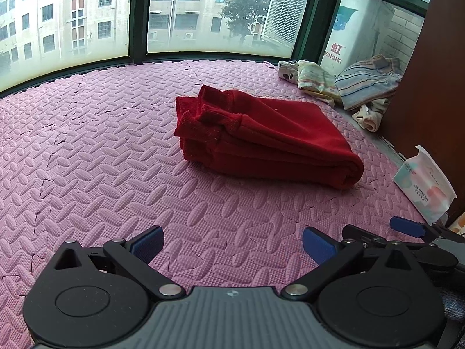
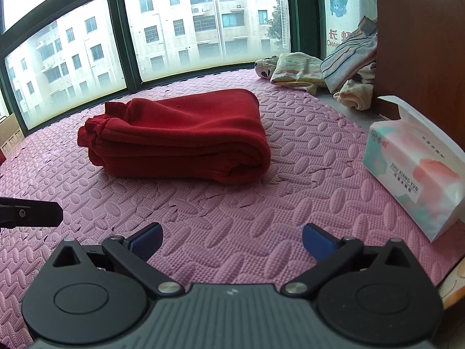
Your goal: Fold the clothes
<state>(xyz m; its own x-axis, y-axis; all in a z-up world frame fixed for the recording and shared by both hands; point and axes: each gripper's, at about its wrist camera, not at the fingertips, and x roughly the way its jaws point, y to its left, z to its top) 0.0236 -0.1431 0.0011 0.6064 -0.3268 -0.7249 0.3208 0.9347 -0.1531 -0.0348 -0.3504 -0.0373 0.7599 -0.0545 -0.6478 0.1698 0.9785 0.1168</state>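
A red sweater (image 1: 261,136) lies folded into a thick stack on the pink foam mat (image 1: 101,151), its ribbed cuffs and hem at the stack's left end and the rounded fold at its right.

The left hand-held gripper (image 1: 232,244) hovers low over the mat with its blue-padded fingers (image 1: 148,242) spread wide apart and nothing between them. The sweater sits ahead of it and slightly to its right, well apart from the fingertips.

The right hand-held gripper (image 2: 232,242) is also spread wide and holds nothing. From its camera, the sweater (image 2: 180,136) lies ahead and a little to the left, a stretch of bare mat (image 2: 261,203) between them.

A pack of tissues (image 2: 418,168) stands on the mat to the right of the sweater, near a brown cabinet side (image 2: 421,43). Farther back by the window, a heap of unfolded clothes (image 1: 348,84), striped and pale patterned, lies in the corner.
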